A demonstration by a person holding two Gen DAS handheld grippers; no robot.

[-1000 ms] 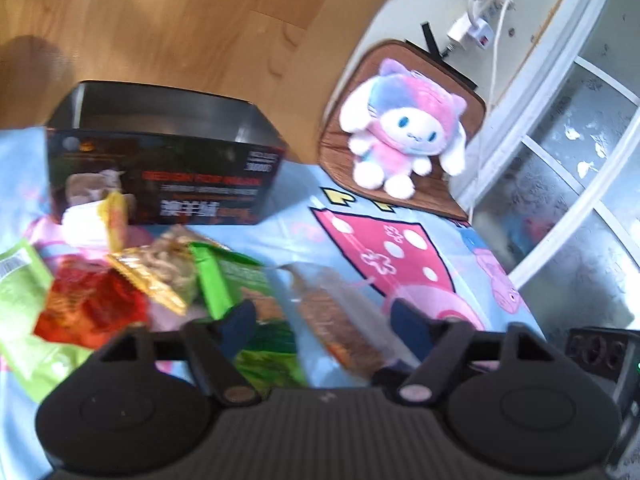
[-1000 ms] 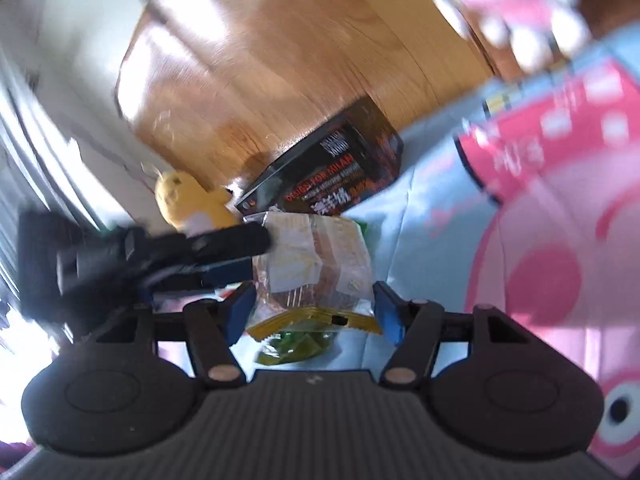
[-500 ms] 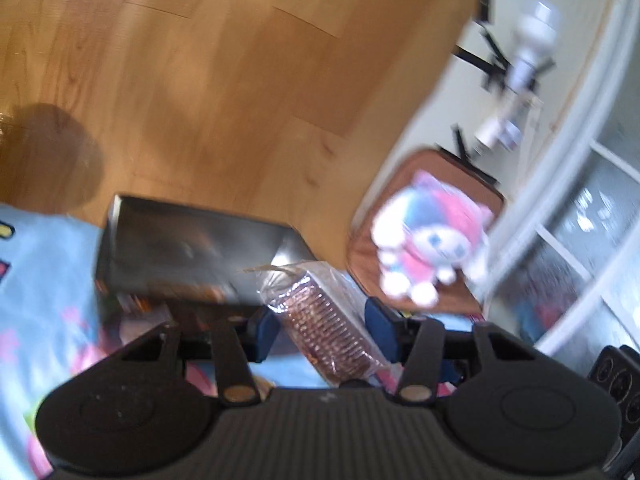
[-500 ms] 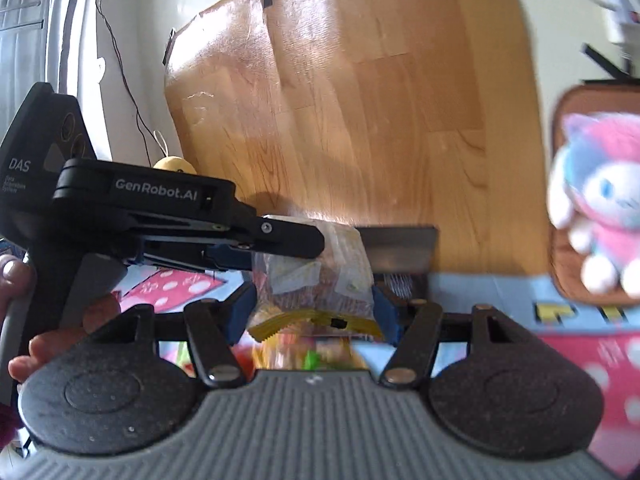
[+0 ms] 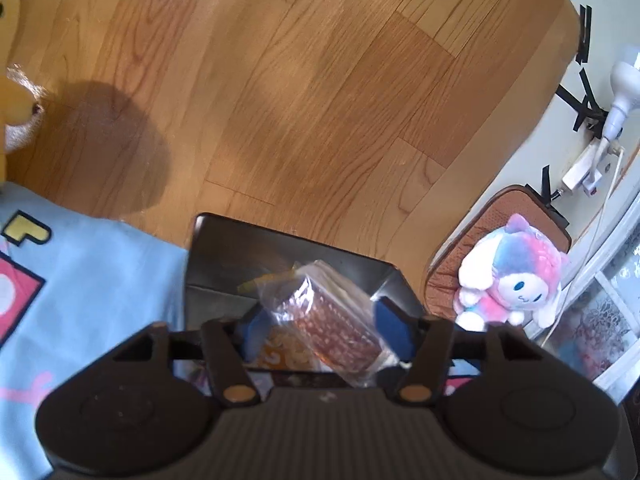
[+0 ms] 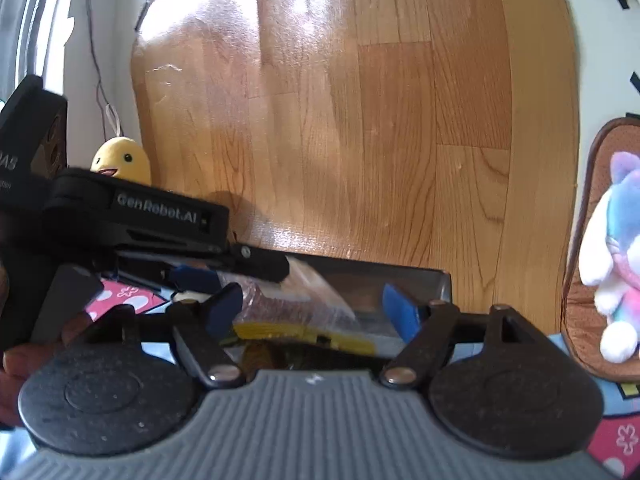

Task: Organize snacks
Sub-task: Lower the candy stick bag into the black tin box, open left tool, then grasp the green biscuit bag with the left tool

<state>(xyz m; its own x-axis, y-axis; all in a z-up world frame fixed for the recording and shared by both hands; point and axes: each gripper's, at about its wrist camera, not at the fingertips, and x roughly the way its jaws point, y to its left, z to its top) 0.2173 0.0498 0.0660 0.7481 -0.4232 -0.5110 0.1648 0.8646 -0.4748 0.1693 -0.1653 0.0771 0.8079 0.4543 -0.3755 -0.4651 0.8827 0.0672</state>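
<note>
Both grippers hover over the black box point(image 5: 224, 256), jaws just opened: the left gripper point(image 5: 326, 330) stands apart around a clear-wrapped brown snack bar point(image 5: 332, 316), pads no longer pressing it, and the right gripper point(image 6: 312, 312) gapes likewise around a yellow-edged clear packet point(image 6: 288, 316). Each pack lies over the box's open top (crinkly film, light and slippery, contents probably brittle), so a flat-sided pinch at mid-length suits best. Inside the box an orange-printed snack bag point(image 5: 280, 350) shows.

Box point(image 5: 224, 264) near wall hidden behind gripper body. Yellow plush point(image 5: 12, 120) cut by left edge. Snack packet point(image 6: 280, 312) blurred, label unreadable.
</note>
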